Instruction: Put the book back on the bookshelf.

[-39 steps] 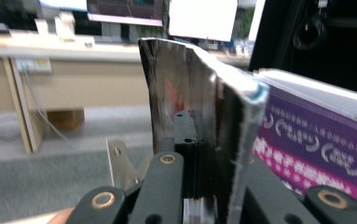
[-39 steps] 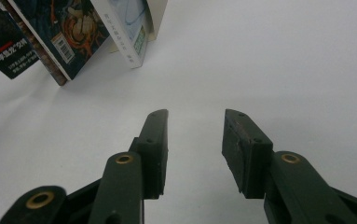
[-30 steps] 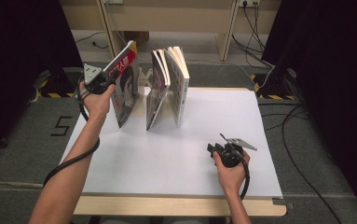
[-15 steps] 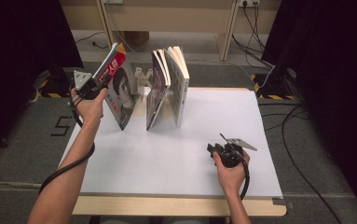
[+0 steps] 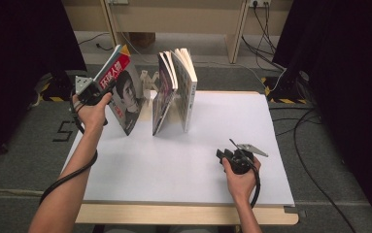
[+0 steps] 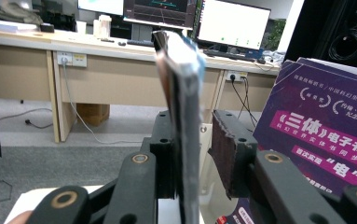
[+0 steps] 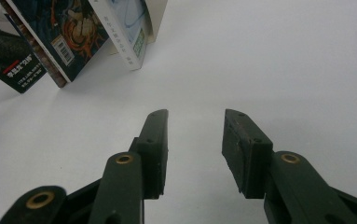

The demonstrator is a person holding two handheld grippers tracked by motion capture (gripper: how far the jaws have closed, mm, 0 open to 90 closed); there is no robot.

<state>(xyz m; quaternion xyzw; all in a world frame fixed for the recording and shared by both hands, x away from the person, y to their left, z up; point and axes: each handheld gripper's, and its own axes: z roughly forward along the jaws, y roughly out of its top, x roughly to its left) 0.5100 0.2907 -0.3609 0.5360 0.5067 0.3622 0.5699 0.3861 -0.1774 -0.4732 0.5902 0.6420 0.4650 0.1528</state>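
Surface [image 5: 183, 165]: white sheet lying across the middle of the high view, bare in its lower half.

Books [image 5: 176, 92]: two are standing in the upper centre, leaning into each other at the top like a tent.

Magazine [image 5: 120, 92]: standing tilted at upper left of the high view, just beside the books but apart from them, lower edge on the surface, top leaning away to the left. In the left claw view its thin edge is running up the centre of the frame.

Left claw [image 6: 192, 154]: jaws have just been opening. The magazine is sitting between them, lying against the left pad, with a clear gap to the right pad, so nothing is gripping it.

Right claw [image 7: 195, 140]: resting at lower right of the high view, jaws moderately apart, empty.

Judgement: the step is releasing the magazine upright. Doing it well likely means opening slowly, then backing straight out along the cover; the tilt suggests it could topple left, so tipping it toward the books first seems safer.
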